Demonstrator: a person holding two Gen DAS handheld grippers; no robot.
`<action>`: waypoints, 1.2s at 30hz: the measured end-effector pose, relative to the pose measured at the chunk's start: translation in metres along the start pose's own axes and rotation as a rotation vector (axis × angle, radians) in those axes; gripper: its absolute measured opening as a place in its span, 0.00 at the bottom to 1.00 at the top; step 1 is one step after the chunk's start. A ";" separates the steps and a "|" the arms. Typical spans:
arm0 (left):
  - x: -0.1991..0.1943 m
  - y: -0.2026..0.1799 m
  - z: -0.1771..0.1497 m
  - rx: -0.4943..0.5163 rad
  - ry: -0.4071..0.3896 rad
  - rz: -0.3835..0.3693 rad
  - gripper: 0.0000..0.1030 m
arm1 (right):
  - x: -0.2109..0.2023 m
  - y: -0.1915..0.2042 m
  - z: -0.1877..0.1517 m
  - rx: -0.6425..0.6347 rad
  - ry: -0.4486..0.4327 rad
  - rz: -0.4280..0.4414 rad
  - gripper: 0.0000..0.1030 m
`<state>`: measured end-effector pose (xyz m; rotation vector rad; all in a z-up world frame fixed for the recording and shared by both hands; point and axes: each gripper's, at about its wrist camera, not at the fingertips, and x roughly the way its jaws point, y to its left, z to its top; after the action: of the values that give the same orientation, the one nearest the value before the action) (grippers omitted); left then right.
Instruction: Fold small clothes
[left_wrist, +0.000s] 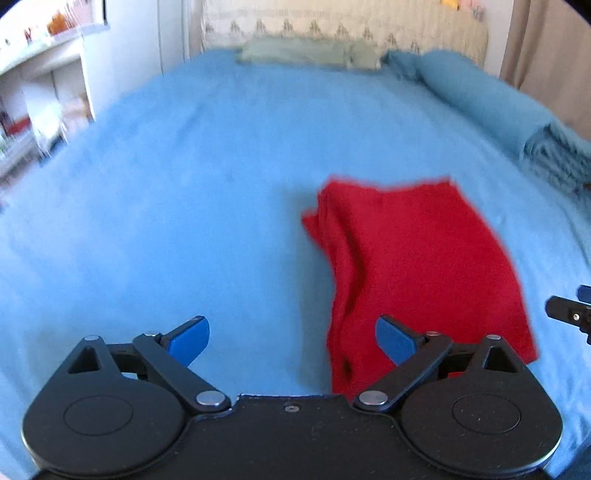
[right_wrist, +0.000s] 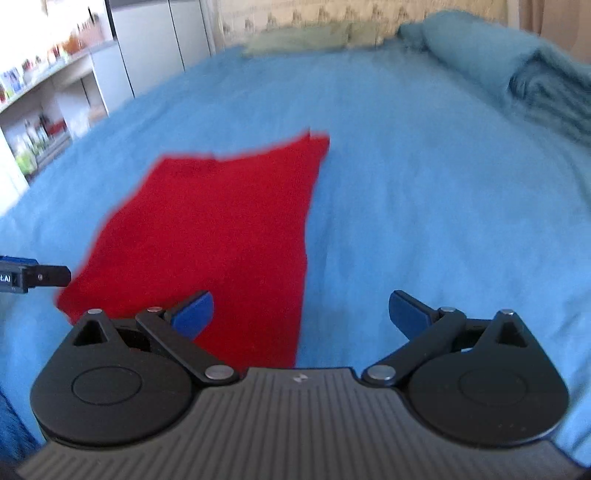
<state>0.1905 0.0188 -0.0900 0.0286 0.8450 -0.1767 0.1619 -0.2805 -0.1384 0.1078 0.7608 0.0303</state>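
Note:
A small red garment lies on the blue bedspread, with its left side bunched into folds. My left gripper is open and empty, just left of the garment's near edge, its right finger over the cloth. In the right wrist view the red garment lies flat to the left of centre. My right gripper is open and empty, above the garment's near right edge. Each gripper's tip shows at the edge of the other's view.
A rolled blue blanket lies along the bed's right side, and it also shows in the right wrist view. A pale green pillow sits at the headboard. White shelves stand to the left of the bed.

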 end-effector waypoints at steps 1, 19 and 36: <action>-0.019 0.000 0.007 -0.007 -0.032 -0.004 0.96 | -0.011 0.001 0.008 -0.002 -0.010 -0.018 1.00; -0.201 -0.036 0.002 0.009 -0.144 0.108 1.00 | -0.240 0.062 0.052 -0.002 -0.066 -0.155 1.00; -0.220 -0.057 -0.051 0.063 -0.076 0.075 1.00 | -0.256 0.076 -0.018 0.026 0.044 -0.173 1.00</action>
<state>0.0003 -0.0003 0.0423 0.1122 0.7615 -0.1329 -0.0350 -0.2203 0.0324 0.0662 0.8119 -0.1417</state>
